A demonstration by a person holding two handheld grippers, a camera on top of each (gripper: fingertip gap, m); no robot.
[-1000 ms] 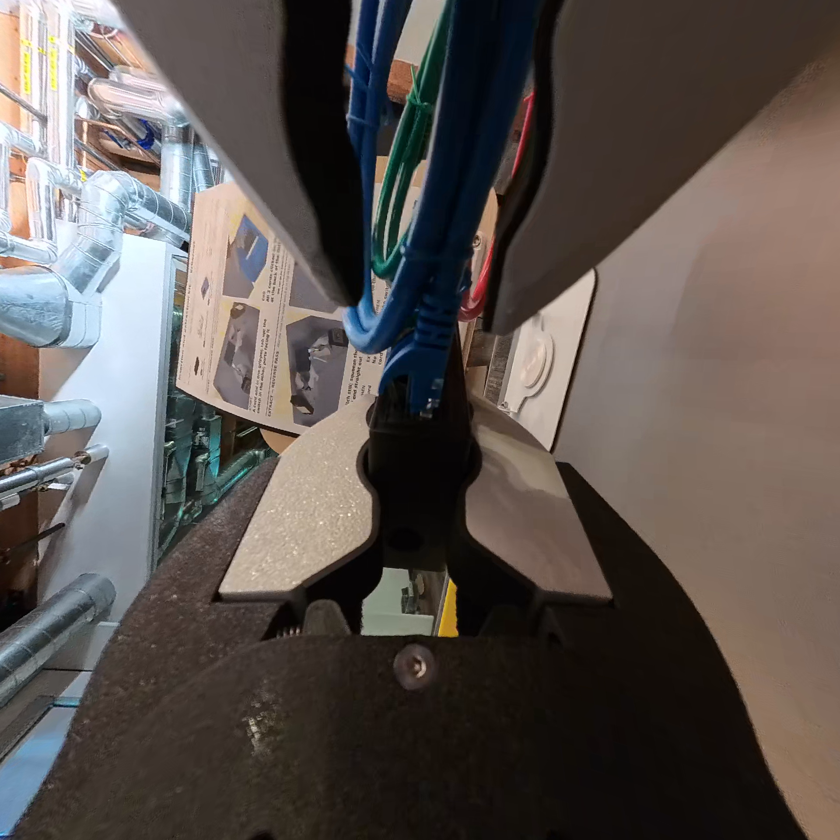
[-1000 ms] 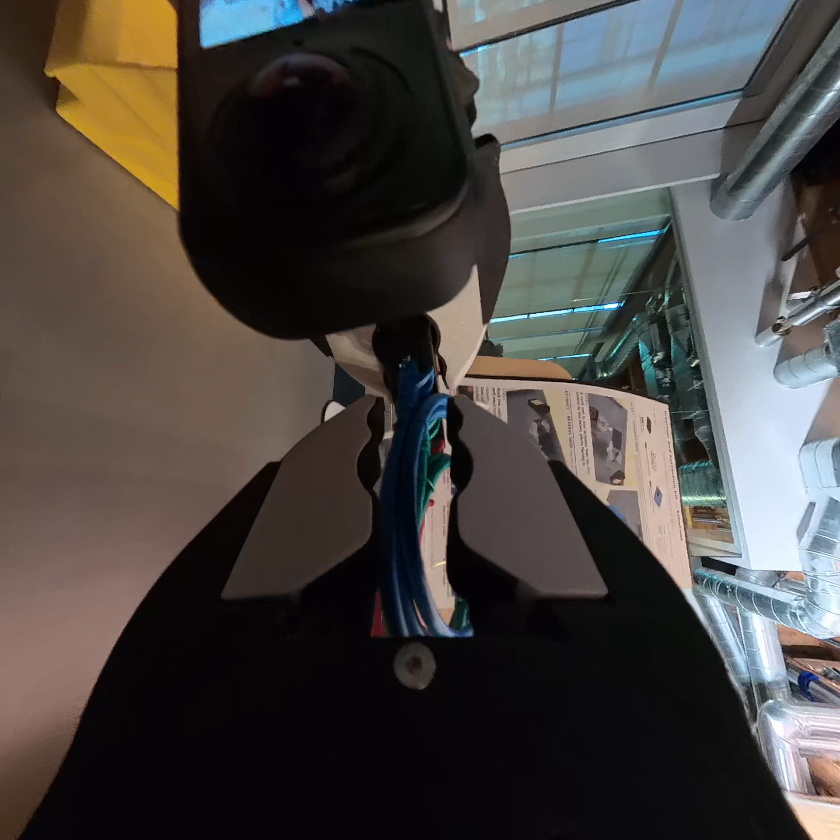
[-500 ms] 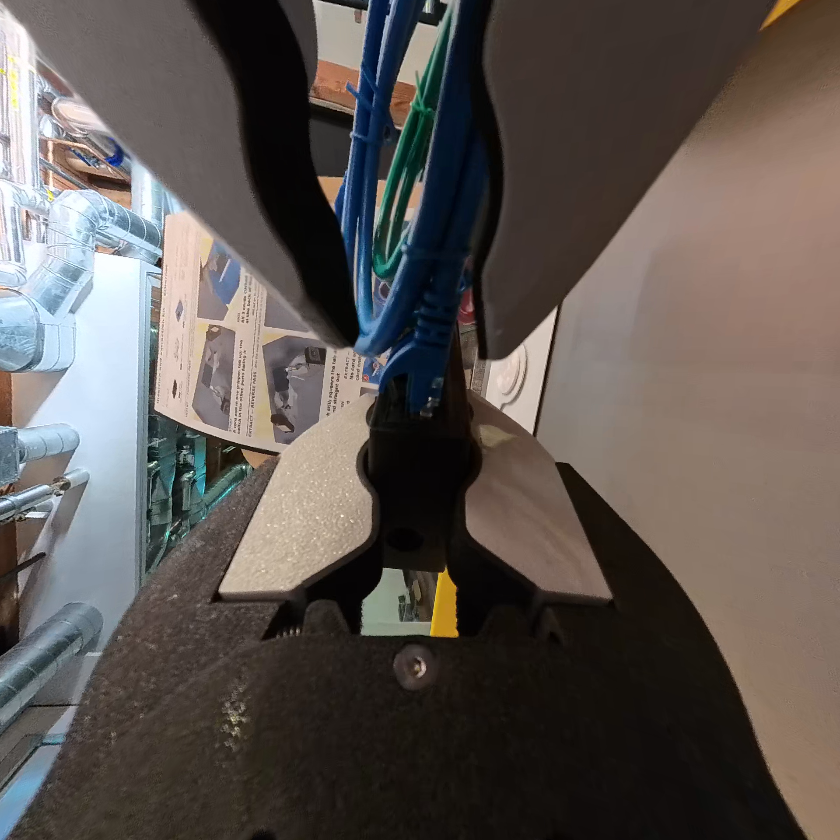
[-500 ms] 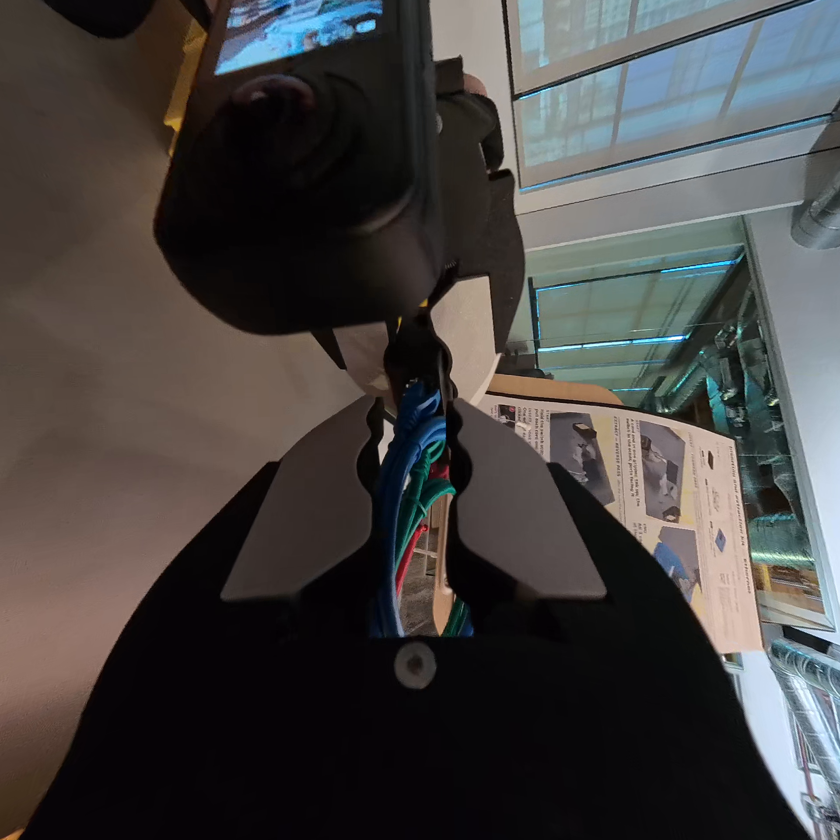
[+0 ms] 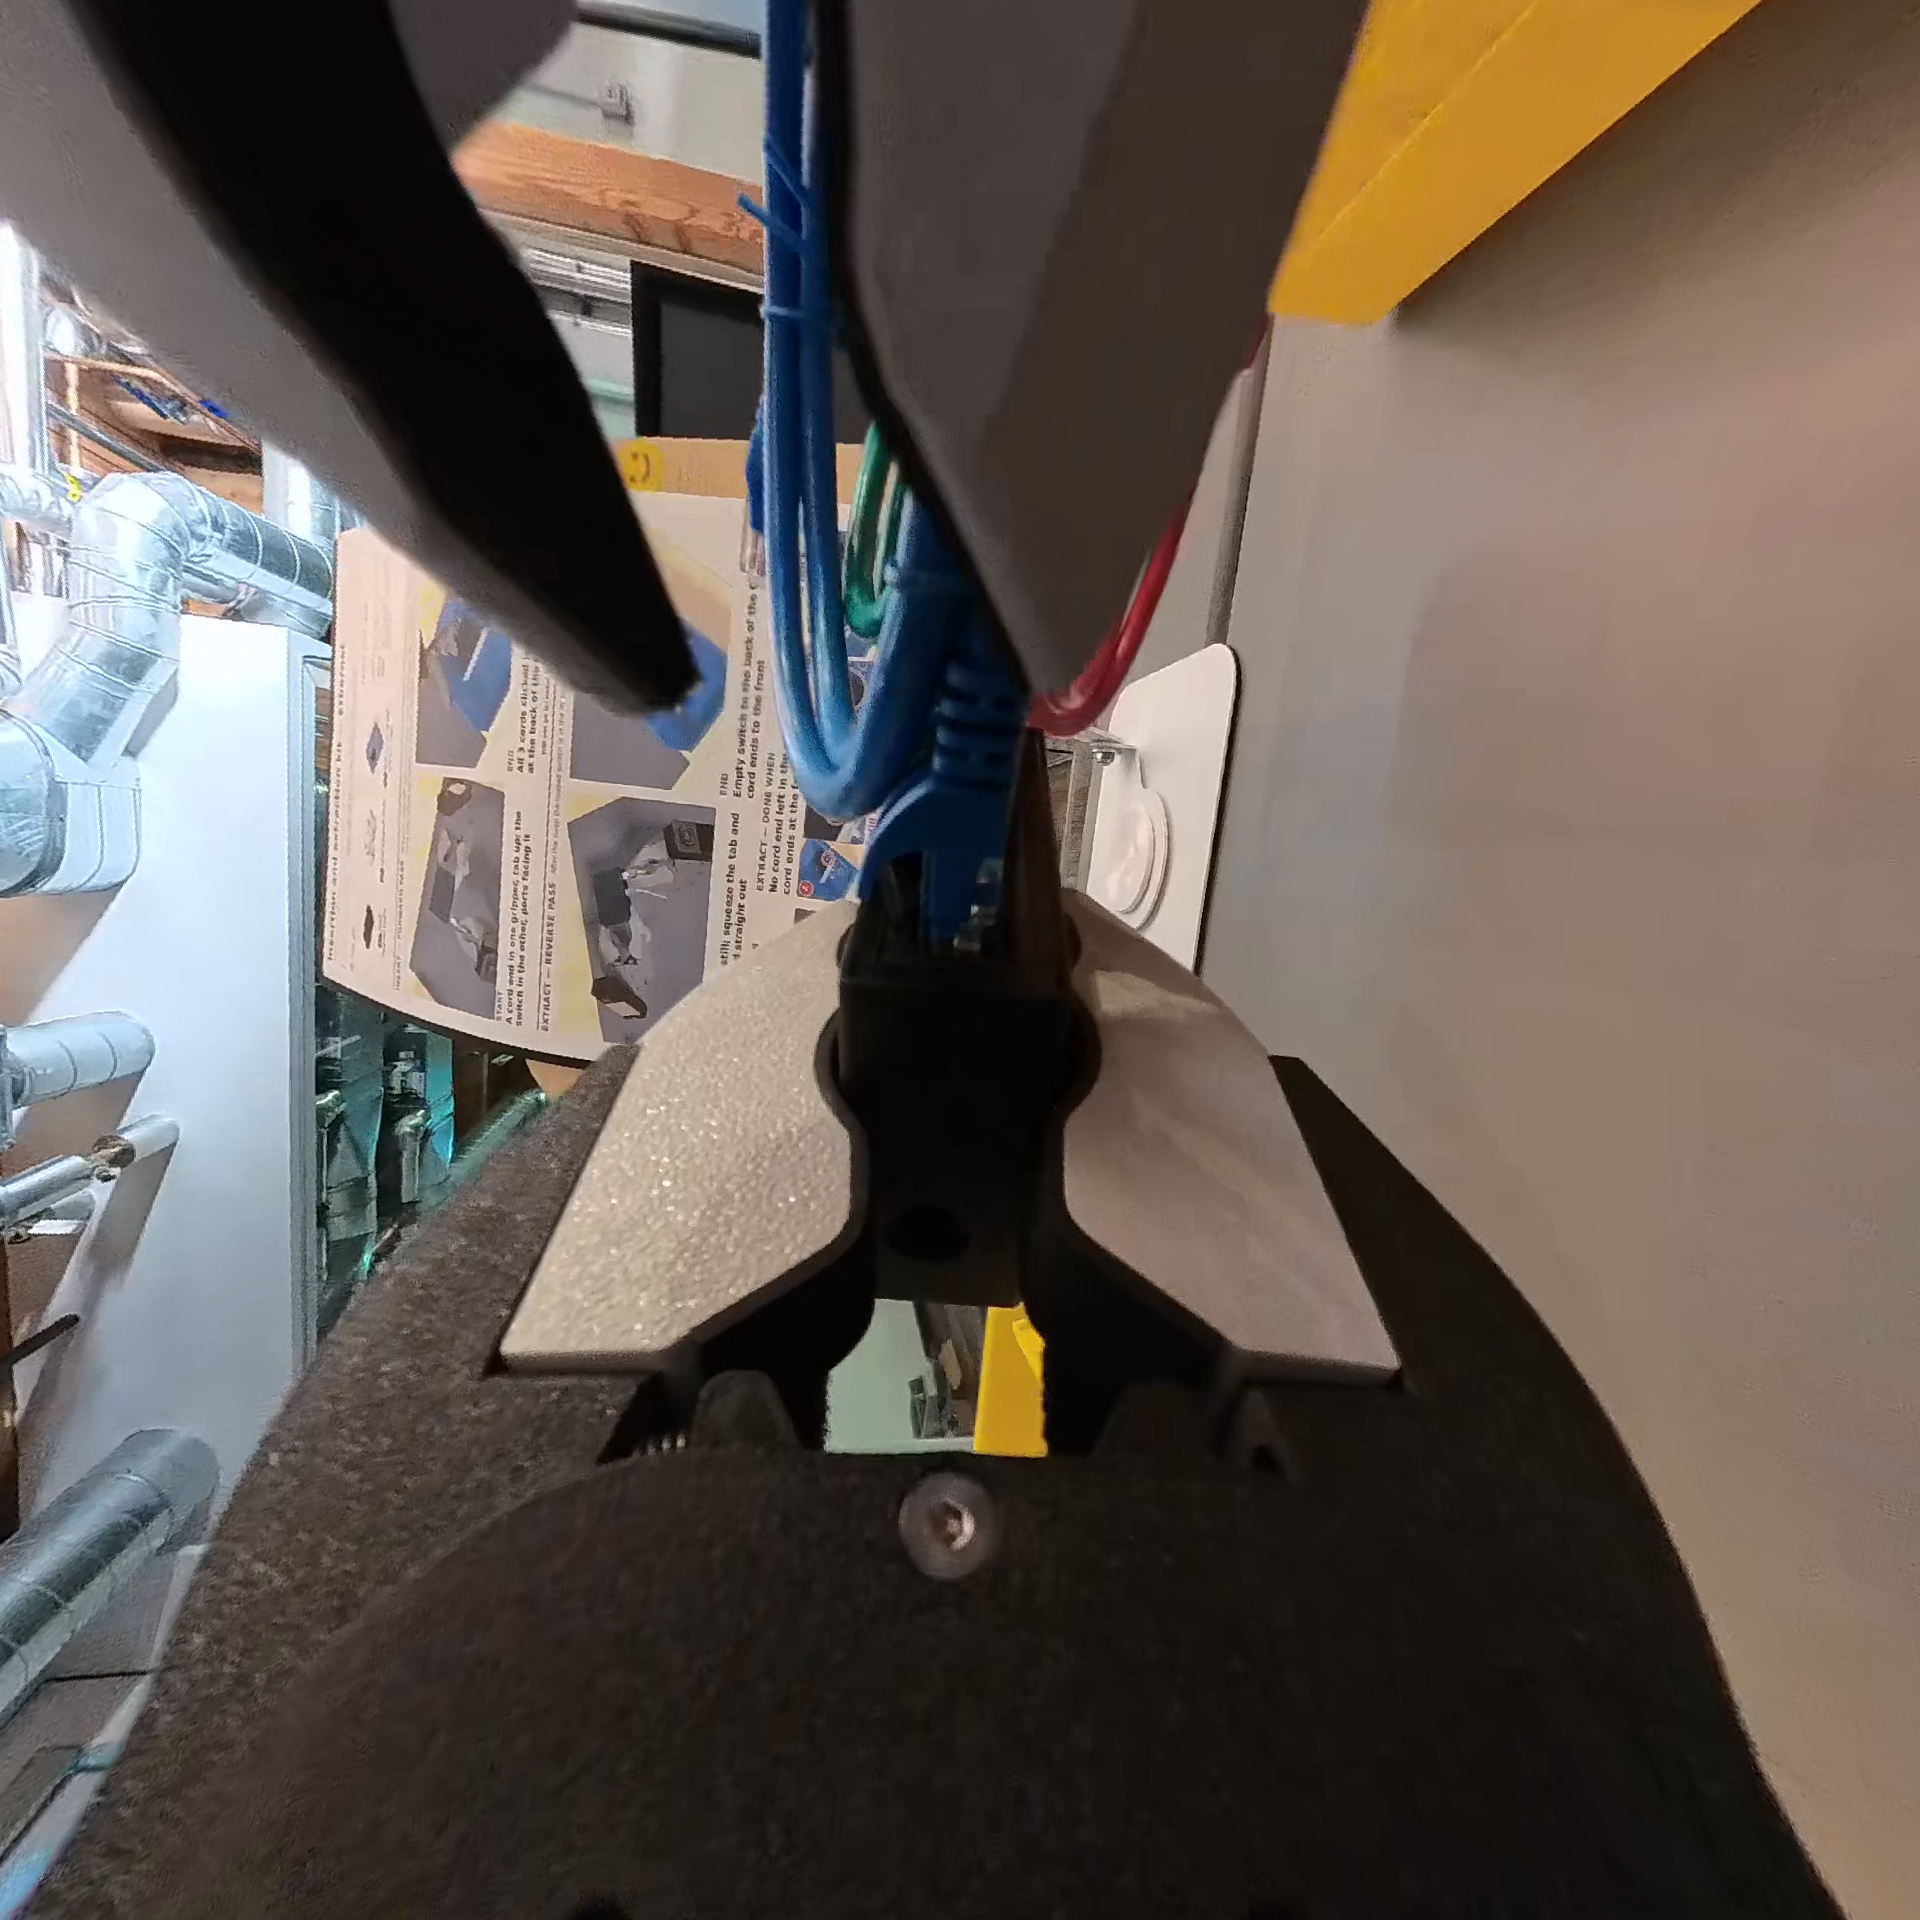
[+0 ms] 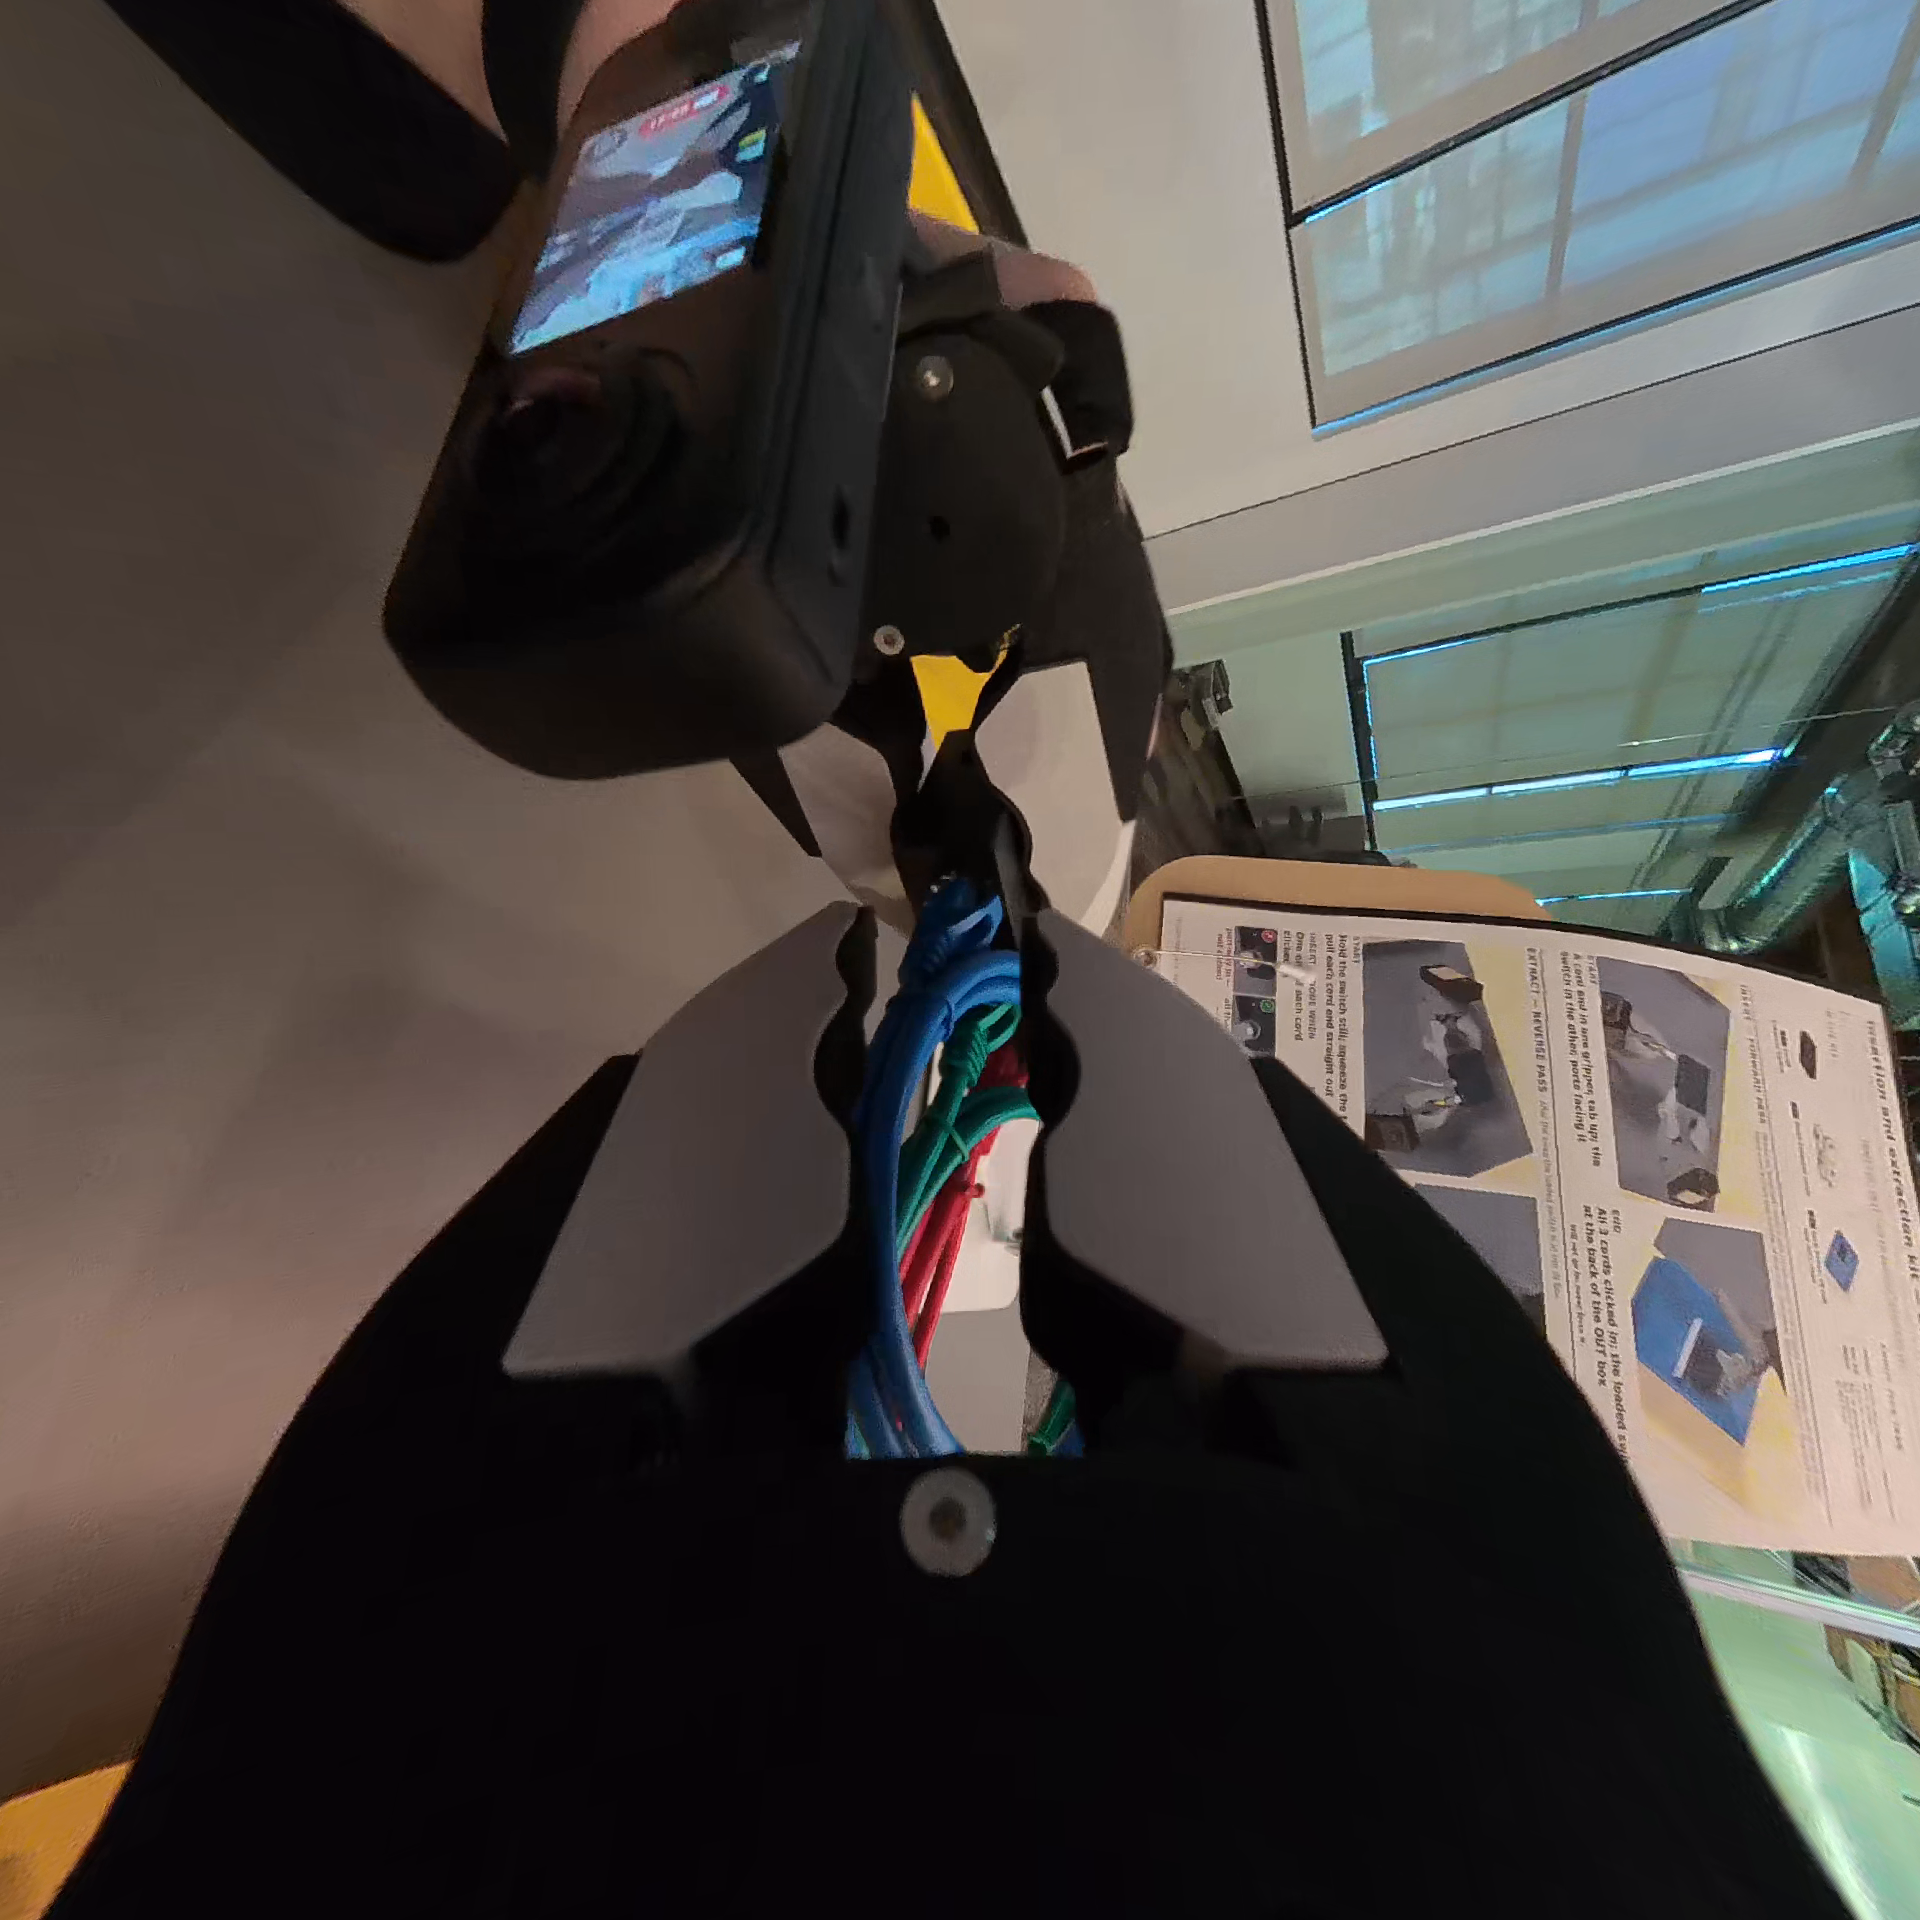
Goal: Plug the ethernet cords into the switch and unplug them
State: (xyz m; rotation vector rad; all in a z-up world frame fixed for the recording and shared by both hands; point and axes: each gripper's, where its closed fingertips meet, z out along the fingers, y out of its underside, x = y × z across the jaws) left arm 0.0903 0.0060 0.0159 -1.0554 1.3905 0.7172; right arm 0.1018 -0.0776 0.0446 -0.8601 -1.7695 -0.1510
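Note:
My left gripper (image 5: 956, 935) is shut on a small black switch (image 5: 951, 1101), held edge-on between its fingers. A blue ethernet plug (image 5: 961, 831) sits at the switch's port, its clear tip at the opening. My right gripper (image 6: 940, 925) is closed around a bundle of blue, green and red ethernet cords (image 6: 914, 1091) just behind that plug. In the left wrist view the right gripper (image 5: 831, 665) fills the top, the cords hanging between its fingers. In the right wrist view the left gripper (image 6: 961, 831), with its camera (image 6: 644, 468), holds the switch (image 6: 951, 800) just beyond my fingertips.
Both views are rolled sideways. A grey tabletop (image 5: 1558, 935) lies along one side, with a yellow box (image 5: 1455, 156) and a white plate (image 5: 1164, 800) on it. A printed instruction sheet on cardboard (image 6: 1610, 1195) stands behind. Metal ducts (image 5: 104, 675) and windows (image 6: 1610, 156) lie farther back. Left tips to right tips: about 9 centimeters.
The two grippers have drawn a little apart, and the left gripper's camera now sits higher and farther in the right wrist view. The blue plug stays at the switch's port.

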